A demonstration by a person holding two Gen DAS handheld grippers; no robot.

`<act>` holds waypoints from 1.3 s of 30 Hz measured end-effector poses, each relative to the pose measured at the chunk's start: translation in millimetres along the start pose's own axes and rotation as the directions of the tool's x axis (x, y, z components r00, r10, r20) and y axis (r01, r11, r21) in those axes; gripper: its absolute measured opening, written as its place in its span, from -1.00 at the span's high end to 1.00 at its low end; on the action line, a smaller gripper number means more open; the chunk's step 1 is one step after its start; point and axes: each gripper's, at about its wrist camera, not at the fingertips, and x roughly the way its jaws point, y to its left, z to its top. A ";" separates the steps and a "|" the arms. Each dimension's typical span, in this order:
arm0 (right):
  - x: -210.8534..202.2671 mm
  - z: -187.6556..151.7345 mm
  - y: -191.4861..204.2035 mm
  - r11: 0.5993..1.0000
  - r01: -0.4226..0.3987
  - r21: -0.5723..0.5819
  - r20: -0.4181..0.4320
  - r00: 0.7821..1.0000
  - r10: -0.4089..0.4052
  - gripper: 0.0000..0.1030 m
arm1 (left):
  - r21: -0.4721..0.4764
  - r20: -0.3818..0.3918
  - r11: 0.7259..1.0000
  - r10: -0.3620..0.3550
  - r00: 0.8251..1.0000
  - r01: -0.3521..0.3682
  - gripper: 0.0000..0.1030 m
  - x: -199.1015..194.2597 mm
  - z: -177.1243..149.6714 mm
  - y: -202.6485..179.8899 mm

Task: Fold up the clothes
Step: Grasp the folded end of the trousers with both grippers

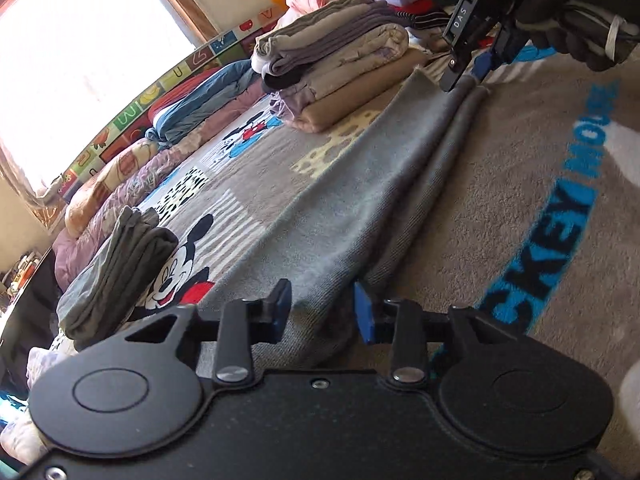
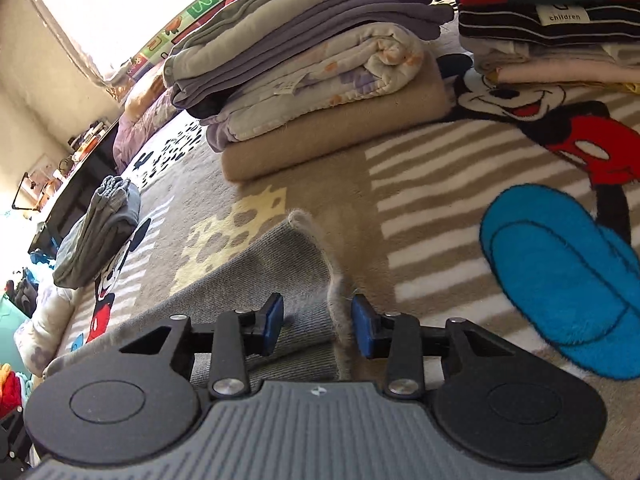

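Note:
A long grey knit garment [image 1: 360,208] lies folded lengthwise on the Mickey Mouse blanket [image 1: 532,152]. My left gripper [image 1: 323,312] stands over its near end, with the blue pads apart and the folded cloth lying flat between them. At the far end a gloved hand [image 1: 580,20] holds my right gripper [image 1: 466,76] down at the garment's tip. In the right wrist view the right gripper [image 2: 318,324] straddles the fuzzy edge of the grey garment [image 2: 280,280]. Its pads are apart and I see no cloth pinched.
A tall stack of folded clothes [image 1: 332,64] [image 2: 312,72] stands just beyond the garment. A second stack [image 2: 552,20] sits to its right. A folded grey-green piece [image 1: 116,272] [image 2: 100,236] lies at the left. Rolled bedding [image 1: 120,184] lines the window side.

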 end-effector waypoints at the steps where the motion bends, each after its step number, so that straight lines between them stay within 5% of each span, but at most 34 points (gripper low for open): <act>1: -0.1 -1.5 -0.8 1.000 -0.001 0.002 0.004 1.000 0.001 0.30 | 0.014 0.000 1.000 0.013 1.000 -0.013 0.46 0.1 0.4 -1.6; 7: -1.7 -7.2 2.2 1.000 -0.004 -0.024 0.030 1.000 0.005 0.39 | 0.063 -0.013 0.993 0.106 0.994 -0.105 0.45 -4.5 -1.8 -12.4; 16: -3.2 -9.6 2.8 1.000 -0.006 -0.017 0.059 0.998 0.007 0.45 | -0.113 -0.059 0.963 0.239 0.969 -0.245 0.40 12.2 6.6 -17.7; 22: -3.1 -10.2 0.9 1.000 0.003 -0.017 0.064 0.998 -0.002 0.52 | -0.034 -0.130 0.955 0.287 0.949 -0.293 0.41 13.6 -2.1 -30.9; 26: -4.1 -10.5 0.4 1.000 -0.006 -0.024 0.069 0.998 0.008 0.54 | 0.090 -0.066 0.932 0.358 0.931 -0.352 0.40 10.1 -3.3 -45.5; 29: -6.4 -10.0 1.0 0.999 -0.016 -0.029 0.081 0.997 0.018 0.65 | 0.113 -0.058 0.939 0.334 0.941 -0.326 0.86 10.2 -6.3 -45.5; 35: -26.8 -7.4 12.2 0.998 -0.034 -0.058 0.131 0.990 0.042 0.73 | 0.024 -0.049 0.954 0.301 0.952 -0.300 0.88 -7.3 -4.1 -33.8; 39: -23.5 -10.2 10.1 0.998 -0.006 -0.065 0.105 0.994 0.013 0.74 | 0.103 -0.068 0.956 0.281 0.957 -0.274 0.89 3.3 -12.8 -47.6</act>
